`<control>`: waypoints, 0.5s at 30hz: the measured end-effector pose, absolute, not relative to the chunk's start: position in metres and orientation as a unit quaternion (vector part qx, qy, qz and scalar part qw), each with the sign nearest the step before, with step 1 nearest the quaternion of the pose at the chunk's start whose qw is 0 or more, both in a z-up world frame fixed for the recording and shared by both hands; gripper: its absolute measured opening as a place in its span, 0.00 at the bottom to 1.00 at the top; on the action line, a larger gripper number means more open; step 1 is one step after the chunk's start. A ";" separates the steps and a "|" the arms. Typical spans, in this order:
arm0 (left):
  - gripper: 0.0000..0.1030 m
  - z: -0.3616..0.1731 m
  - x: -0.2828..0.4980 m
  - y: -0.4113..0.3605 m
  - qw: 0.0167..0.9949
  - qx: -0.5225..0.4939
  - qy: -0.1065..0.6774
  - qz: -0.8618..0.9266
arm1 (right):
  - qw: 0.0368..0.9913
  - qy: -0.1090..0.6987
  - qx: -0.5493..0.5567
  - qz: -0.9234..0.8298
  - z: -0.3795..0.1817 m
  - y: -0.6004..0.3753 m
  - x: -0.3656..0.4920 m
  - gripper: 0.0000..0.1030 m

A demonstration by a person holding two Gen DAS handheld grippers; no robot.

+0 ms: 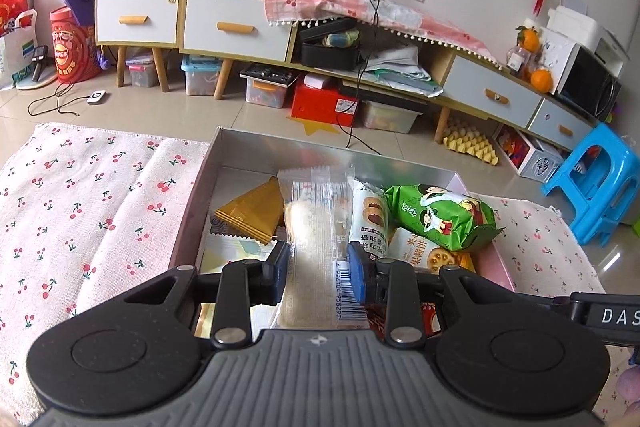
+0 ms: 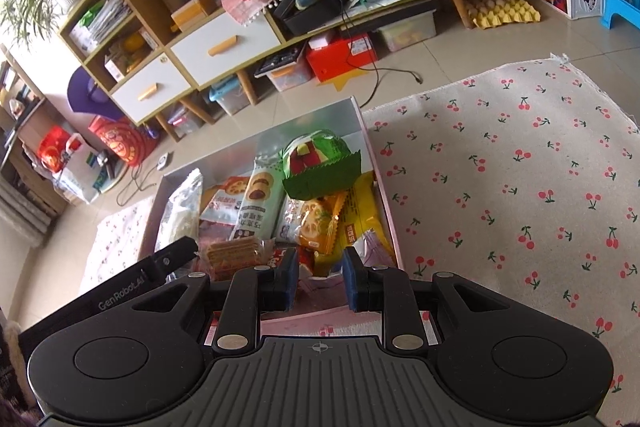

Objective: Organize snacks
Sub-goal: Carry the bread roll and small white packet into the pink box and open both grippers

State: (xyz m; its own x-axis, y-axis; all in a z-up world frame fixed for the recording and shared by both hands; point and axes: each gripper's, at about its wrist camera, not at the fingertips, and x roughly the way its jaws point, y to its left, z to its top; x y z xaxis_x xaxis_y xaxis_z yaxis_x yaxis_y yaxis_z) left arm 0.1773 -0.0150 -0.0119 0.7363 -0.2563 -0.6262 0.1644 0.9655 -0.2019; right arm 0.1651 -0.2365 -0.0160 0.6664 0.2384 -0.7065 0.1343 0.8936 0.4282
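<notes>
Left gripper (image 1: pixel 318 275) is clamped, its blue pads (image 1: pixel 357 277) pressing both sides of a clear packet (image 1: pixel 316 247) (the packet stands up between them). Right gripper (image 2: pixel 320 281) hangs with its fingers parted, blue pads (image 2: pixel 349 283) gripping nothing. In the right view the left gripper's black body sits just to its left.

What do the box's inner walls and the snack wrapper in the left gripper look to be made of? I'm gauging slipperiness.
Box wall: silvery, likely foil-lined card; it shows dull reflections. Wrapper, held in the left gripper: thin clear glossy plastic film; contents show through.
</notes>
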 end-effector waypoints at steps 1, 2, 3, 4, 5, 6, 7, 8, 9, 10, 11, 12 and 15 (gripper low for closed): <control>0.29 -0.012 0.177 -0.014 0.930 -0.066 0.344 -0.115 | 0.883 0.408 0.229 0.028 -0.016 -0.237 0.165 0.25; 0.30 -0.012 0.177 -0.013 0.930 -0.067 0.342 -0.115 | 0.884 0.408 0.229 0.027 -0.016 -0.237 0.165 0.26; 0.39 -0.011 0.176 -0.013 0.931 -0.067 0.341 -0.114 | 0.883 0.408 0.230 0.026 -0.016 -0.237 0.165 0.26; 0.53 -0.010 0.176 -0.013 0.932 -0.066 0.340 -0.110 | 0.883 0.409 0.230 0.026 -0.017 -0.238 0.165 0.26; 0.58 -0.009 0.174 -0.012 0.933 -0.065 0.337 -0.107 | 0.882 0.410 0.231 0.026 -0.017 -0.238 0.165 0.26; 0.64 -0.008 0.175 -0.012 0.934 -0.063 0.335 -0.105 | 0.882 0.411 0.231 0.026 -0.017 -0.238 0.164 0.31; 0.65 -0.007 0.174 -0.012 0.934 -0.060 0.336 -0.105 | 0.881 0.412 0.231 0.026 -0.017 -0.239 0.164 0.35; 0.65 -0.007 0.174 -0.012 0.933 -0.058 0.339 -0.106 | 0.882 0.411 0.230 0.025 -0.017 -0.239 0.163 0.43; 0.68 -0.007 0.174 -0.012 0.932 -0.057 0.343 -0.107 | 0.882 0.411 0.228 0.023 -0.017 -0.239 0.163 0.47; 0.71 -0.006 0.173 -0.012 0.931 -0.056 0.344 -0.107 | 0.883 0.411 0.225 0.022 -0.016 -0.239 0.162 0.49; 0.73 -0.005 0.172 -0.013 0.931 -0.054 0.345 -0.105 | 0.884 0.411 0.224 0.022 -0.016 -0.239 0.162 0.50; 0.75 -0.004 0.171 -0.013 0.931 -0.052 0.346 -0.105 | 0.884 0.410 0.223 0.022 -0.015 -0.239 0.161 0.53; 0.80 -0.002 0.168 -0.012 0.929 -0.047 0.350 -0.105 | 0.886 0.407 0.220 0.022 -0.013 -0.241 0.158 0.63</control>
State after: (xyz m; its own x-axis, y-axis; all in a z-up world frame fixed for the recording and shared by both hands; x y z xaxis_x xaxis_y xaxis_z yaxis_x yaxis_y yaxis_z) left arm 0.1677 -0.0124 -0.0017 0.7322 -0.2289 -0.6415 0.1627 0.9734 -0.1616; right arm 0.1579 -0.2408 -0.0126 0.6674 0.2178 -0.7121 0.1400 0.9026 0.4072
